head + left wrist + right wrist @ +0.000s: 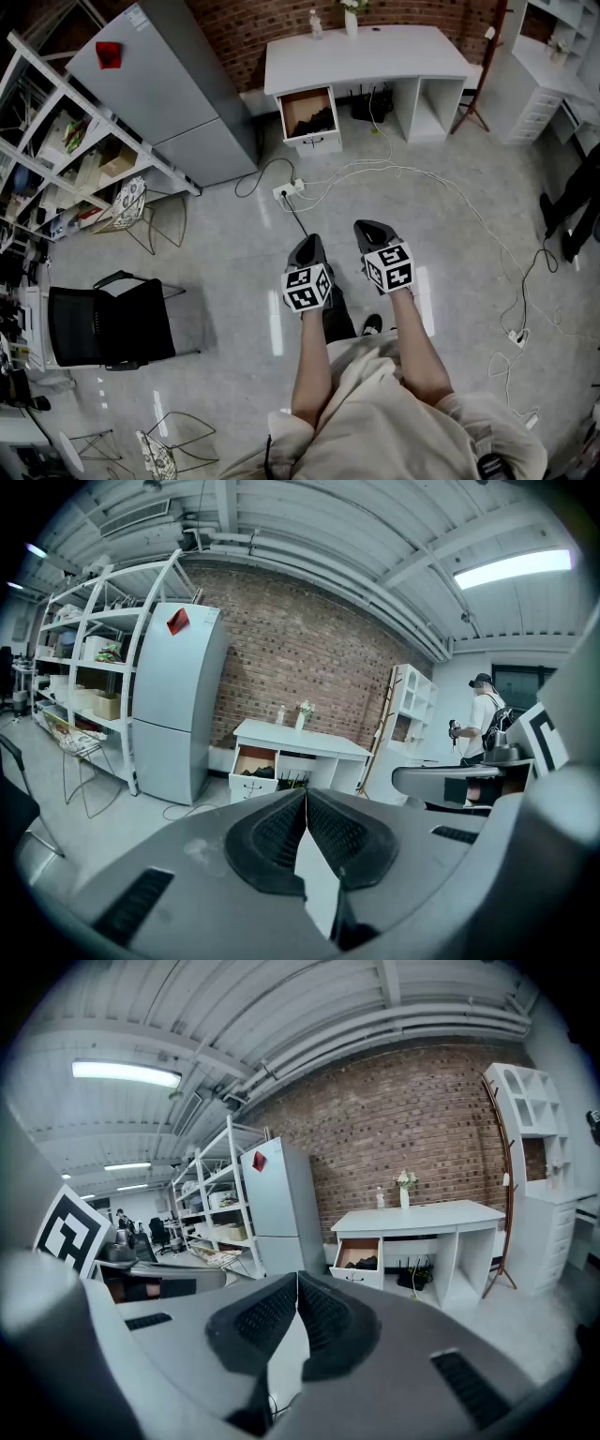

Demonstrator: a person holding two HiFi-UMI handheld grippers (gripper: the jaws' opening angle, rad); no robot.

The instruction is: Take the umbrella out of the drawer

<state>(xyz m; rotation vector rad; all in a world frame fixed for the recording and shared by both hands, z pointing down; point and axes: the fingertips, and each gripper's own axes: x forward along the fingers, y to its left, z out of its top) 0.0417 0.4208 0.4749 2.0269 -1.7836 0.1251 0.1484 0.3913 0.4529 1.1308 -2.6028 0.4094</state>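
A white desk (366, 52) stands against the brick wall, well ahead of me. Its left drawer (309, 117) is pulled open, and a dark thing that I take for the umbrella (317, 120) lies inside. The same open drawer (255, 764) shows in the left gripper view and again as the drawer (360, 1258) in the right gripper view. My left gripper (307, 249) and right gripper (371, 230) are held side by side over the floor, far short of the desk. Both are shut with nothing between the pads.
A grey fridge (169, 94) stands left of the desk, with white shelving (56, 141) beside it. A power strip (286, 190) and white cables (450, 197) cross the floor ahead. A black chair (108, 323) is at my left. A person (483, 724) stands at the right.
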